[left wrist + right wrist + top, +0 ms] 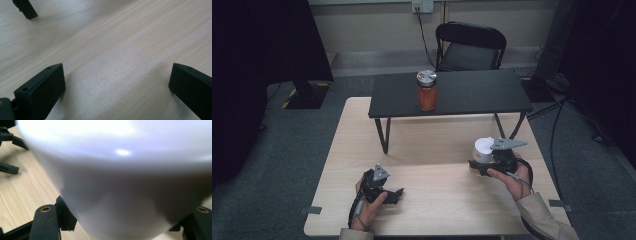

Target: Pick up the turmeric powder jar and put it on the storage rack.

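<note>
Light wood table (437, 200) sat on grey carpet (302, 165). Small black table (472, 92) stood on its far end. Black folding chair (469, 47) behind, beige wall (377, 20) with an outlet (422, 6), dark curtains (257, 45) either side.

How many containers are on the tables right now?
2. An orange-filled jar with a silver lid stands on the small black table; a white container sits between the right gripper's jaws over the wooden table. Nothing looks hidden.
</note>
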Available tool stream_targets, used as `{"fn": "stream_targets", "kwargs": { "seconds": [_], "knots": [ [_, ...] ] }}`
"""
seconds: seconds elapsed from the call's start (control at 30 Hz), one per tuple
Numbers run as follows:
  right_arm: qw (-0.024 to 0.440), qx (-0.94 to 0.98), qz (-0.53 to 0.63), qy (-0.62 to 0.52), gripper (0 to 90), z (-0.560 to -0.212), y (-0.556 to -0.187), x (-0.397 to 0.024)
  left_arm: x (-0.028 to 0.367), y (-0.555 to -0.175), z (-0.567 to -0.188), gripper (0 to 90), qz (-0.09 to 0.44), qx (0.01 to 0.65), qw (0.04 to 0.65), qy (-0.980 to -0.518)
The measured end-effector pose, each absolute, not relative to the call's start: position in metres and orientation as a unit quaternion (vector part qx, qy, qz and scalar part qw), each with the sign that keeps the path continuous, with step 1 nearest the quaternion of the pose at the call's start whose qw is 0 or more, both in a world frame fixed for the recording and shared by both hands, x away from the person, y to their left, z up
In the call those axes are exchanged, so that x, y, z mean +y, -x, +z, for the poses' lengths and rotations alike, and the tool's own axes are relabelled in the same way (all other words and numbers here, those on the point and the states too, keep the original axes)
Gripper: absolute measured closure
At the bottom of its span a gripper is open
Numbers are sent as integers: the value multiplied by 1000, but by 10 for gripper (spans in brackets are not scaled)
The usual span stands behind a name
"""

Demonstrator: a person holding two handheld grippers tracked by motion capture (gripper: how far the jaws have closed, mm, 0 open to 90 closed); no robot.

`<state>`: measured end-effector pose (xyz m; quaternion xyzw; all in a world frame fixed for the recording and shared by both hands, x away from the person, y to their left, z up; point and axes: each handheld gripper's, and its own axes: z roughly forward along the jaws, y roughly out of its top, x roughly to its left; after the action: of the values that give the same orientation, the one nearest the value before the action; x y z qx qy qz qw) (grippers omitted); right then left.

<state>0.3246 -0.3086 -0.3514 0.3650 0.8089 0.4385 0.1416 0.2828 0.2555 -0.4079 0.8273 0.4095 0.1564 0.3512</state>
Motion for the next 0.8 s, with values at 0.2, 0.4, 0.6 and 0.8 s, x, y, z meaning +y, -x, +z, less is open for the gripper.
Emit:
{"fn": "stream_targets", "kwargs": {
  "seconds": [0.2, 0.4, 0.6, 0.8],
  "knots": [
    [141, 810, 439, -362, 300, -339, -327, -309, 255, -283, -408, 0, 156, 409, 351, -827],
    [140, 810, 440, -362, 300, -329, -331, -308, 255, -283, -408, 0, 156, 409, 351, -827],
    [138, 811, 440, -359, 300, -318, -334, -306, 255, -283, -408, 0, 156, 409, 351, -827],
    [135, 815, 439, -352, 300, -307, -338, -306, 255, -283, -408, 0, 156, 409, 351, -827]
  ]
}}
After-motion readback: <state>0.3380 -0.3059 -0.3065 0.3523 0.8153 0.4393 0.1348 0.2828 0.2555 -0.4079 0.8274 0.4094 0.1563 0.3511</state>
